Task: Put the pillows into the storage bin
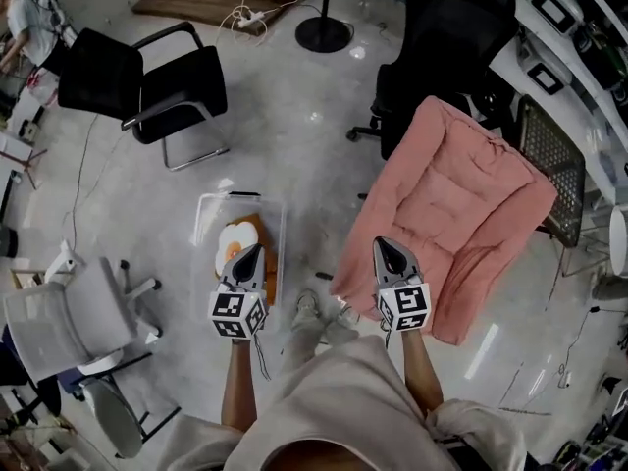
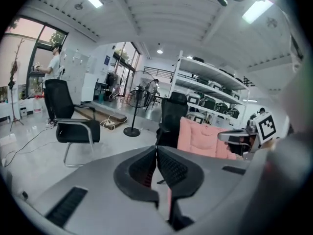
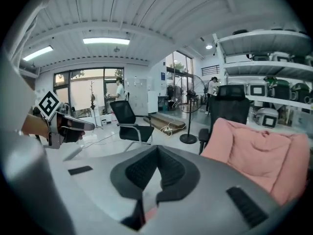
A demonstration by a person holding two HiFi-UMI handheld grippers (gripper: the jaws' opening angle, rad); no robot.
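Pink pillow (image 1: 461, 204) drapes black chair (image 1: 442, 37) beside a seemingly clear bin (image 1: 283, 243).

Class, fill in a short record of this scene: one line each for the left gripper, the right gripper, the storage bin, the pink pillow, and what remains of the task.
Left gripper: shut, empty, held over the bin
Right gripper: shut, empty, over the pink pillow's lower edge
Storage bin: clear, on the floor, holds an egg-patterned pillow
Pink pillow: outside the bin, by the black office chair
Remaining: pink pillow not yet in the bin
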